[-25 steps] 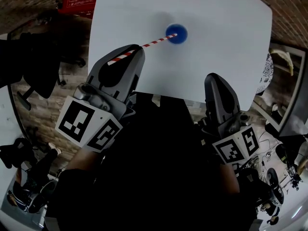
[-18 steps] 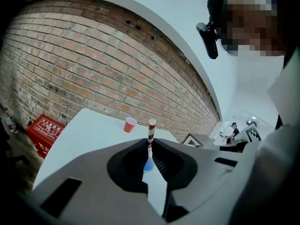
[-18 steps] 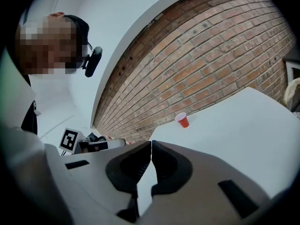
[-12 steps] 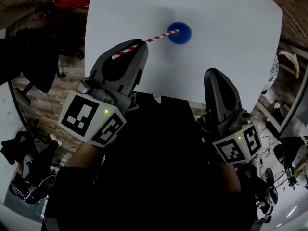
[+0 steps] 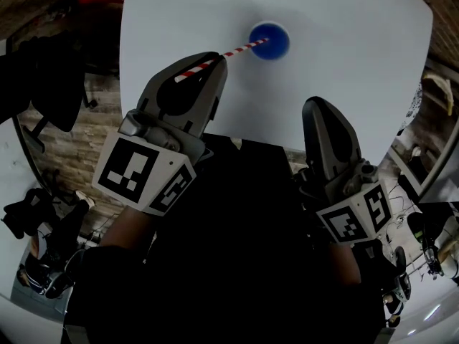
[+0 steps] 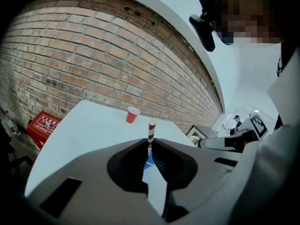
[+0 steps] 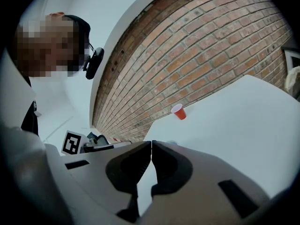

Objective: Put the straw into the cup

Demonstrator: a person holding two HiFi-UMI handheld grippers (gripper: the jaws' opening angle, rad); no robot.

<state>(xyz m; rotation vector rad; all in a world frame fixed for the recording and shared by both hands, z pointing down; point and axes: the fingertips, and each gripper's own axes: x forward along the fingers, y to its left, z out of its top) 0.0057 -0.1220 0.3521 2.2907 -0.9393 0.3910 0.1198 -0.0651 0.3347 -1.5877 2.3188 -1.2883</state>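
Two claws show in the head view. My left claw (image 5: 214, 59) is pinching a red and white straw (image 5: 240, 49). The far end of the straw sits over the mouth of the blue cup (image 5: 271, 41) on the white desk (image 5: 344, 70). I think the straw is just at the cup, but I cannot tell if it is inside. My right claw (image 5: 319, 113) hangs near the desk's near edge, well apart from the cup. The desk is bare all around the cup, and its edges are far from it.

In the left gripper view, the two jaws of my left claw (image 6: 149, 145) press on the straw (image 6: 151, 134), which stands up between them. A bit of the blue cup (image 6: 149, 161) peeks out below. A red cup (image 6: 132, 114) stands far off, near the desk's (image 6: 84, 125) back edge by the brick wall.

In the right gripper view, my right claw (image 7: 151, 146) is pressed together with nothing in it. The red cup (image 7: 178, 111) is far away on the desk (image 7: 234, 121).

What is left, I think: push the straw down and let go.
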